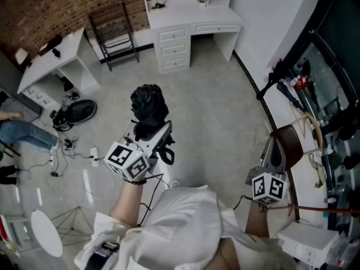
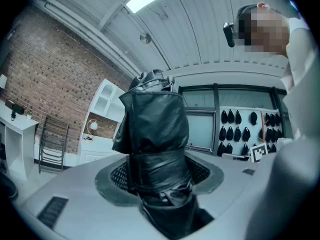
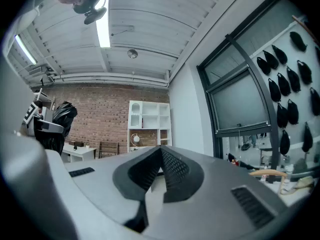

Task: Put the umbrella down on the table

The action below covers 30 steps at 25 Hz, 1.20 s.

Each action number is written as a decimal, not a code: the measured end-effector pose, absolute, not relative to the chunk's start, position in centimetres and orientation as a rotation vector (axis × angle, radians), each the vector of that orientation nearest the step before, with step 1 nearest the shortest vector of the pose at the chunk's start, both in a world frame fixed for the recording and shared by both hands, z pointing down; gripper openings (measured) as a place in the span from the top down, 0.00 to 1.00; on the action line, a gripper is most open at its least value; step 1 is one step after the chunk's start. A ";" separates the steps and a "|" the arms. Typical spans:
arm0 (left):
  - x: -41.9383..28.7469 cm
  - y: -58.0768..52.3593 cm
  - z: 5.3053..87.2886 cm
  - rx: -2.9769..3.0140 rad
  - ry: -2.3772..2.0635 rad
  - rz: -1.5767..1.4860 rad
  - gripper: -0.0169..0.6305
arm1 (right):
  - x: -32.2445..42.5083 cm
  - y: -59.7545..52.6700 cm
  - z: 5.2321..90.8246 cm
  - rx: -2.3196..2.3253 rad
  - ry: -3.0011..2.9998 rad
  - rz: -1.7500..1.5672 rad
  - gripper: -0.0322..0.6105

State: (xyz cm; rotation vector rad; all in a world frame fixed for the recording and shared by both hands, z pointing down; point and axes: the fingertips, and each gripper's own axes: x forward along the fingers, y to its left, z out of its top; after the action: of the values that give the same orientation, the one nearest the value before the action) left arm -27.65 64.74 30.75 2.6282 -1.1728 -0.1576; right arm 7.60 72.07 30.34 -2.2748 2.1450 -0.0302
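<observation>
A folded black umbrella (image 1: 148, 107) (image 2: 152, 129) stands upright out of my left gripper (image 1: 151, 130) (image 2: 160, 184), which is shut on its lower part. It is held level in the air over the floor. In the right gripper view the umbrella (image 3: 63, 114) shows small at the far left. My right gripper (image 1: 272, 152) (image 3: 159, 153) is beside the long white counter (image 1: 301, 176) at the right, with its pads meeting and nothing between them.
A white desk with drawers (image 1: 191, 16) and a folding chair (image 1: 115, 35) stand by the far brick wall. Another white desk (image 1: 53, 58) is at the left, with a bag and cables (image 1: 76, 114) on the floor. A round white table (image 1: 45, 232) is near left.
</observation>
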 end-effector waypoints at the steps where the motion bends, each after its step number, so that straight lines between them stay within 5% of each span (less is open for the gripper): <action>1: -27.7 64.4 30.6 2.630 -1.172 -0.158 0.55 | 7.5 71.8 30.3 -2.276 2.142 -0.030 0.92; 30: -31.0 63.8 32.2 2.637 -1.138 -0.142 0.55 | 2.6 71.7 30.9 -2.314 2.129 -0.001 0.92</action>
State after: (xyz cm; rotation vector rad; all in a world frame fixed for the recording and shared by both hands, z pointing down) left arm -31.03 63.77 32.23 2.6367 -1.1376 -0.1417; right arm 2.61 71.69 30.89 -2.3135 2.1292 -0.0014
